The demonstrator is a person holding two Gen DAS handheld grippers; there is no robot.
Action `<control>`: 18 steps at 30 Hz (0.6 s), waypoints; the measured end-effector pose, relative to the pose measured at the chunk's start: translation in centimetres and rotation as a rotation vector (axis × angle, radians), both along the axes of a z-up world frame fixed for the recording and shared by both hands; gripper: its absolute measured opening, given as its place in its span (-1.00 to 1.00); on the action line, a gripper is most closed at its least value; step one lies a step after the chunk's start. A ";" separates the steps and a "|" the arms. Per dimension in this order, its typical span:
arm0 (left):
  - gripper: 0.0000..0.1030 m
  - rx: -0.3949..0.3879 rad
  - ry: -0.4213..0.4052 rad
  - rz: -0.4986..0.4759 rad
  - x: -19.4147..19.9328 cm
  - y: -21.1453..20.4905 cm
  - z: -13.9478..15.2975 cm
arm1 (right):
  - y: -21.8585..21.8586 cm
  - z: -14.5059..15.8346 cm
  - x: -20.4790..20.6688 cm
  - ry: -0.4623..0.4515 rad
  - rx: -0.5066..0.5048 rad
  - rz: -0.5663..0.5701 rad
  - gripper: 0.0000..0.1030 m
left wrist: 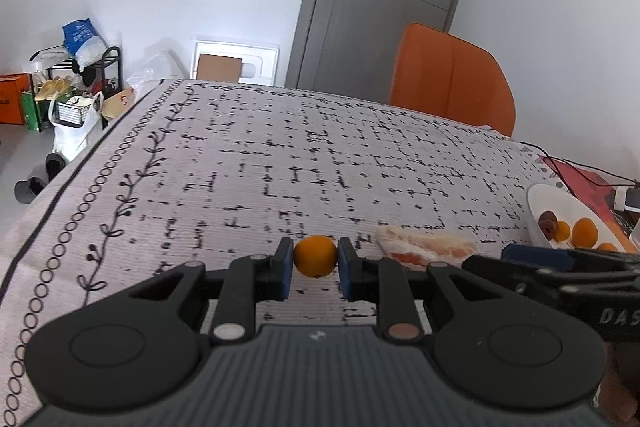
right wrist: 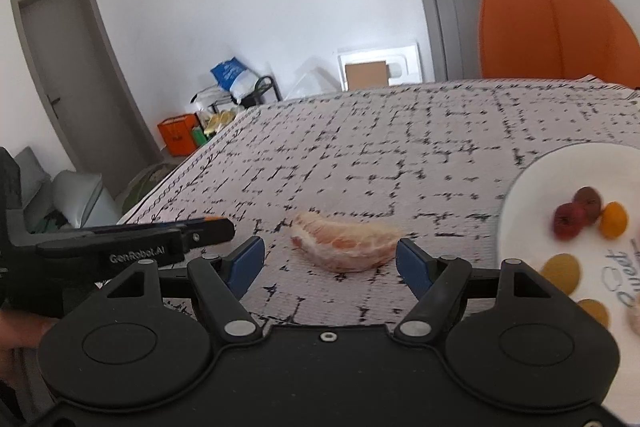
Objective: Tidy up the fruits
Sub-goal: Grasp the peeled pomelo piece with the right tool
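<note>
Fruit sits on a patterned cloth [left wrist: 280,155] over the table. Left gripper [left wrist: 315,259] is clamped on a small orange fruit [left wrist: 315,255] near the cloth's near edge. Right gripper [right wrist: 331,255] stands apart, a pomelo wedge [right wrist: 346,241] between its fingers, untouched. Plate [right wrist: 532,187] near the right edge holds more fruit.
</note>
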State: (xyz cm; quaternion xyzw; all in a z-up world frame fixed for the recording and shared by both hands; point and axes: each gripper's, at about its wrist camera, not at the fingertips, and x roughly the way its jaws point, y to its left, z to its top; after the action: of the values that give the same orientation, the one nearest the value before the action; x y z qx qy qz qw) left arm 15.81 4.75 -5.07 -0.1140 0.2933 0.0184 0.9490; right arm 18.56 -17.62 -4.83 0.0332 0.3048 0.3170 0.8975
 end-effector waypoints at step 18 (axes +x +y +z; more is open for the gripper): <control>-0.57 -0.025 -0.012 0.079 -1.5 3.2 -0.2 | 4.2 -1.3 2.1 0.015 -0.146 -0.040 0.70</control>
State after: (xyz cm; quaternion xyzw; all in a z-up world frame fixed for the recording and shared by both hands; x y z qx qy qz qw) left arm 14.33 7.97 -5.24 -0.1375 0.2830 0.0513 0.9478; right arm 20.66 -13.38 -6.12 -0.0240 0.3330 0.2756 0.9014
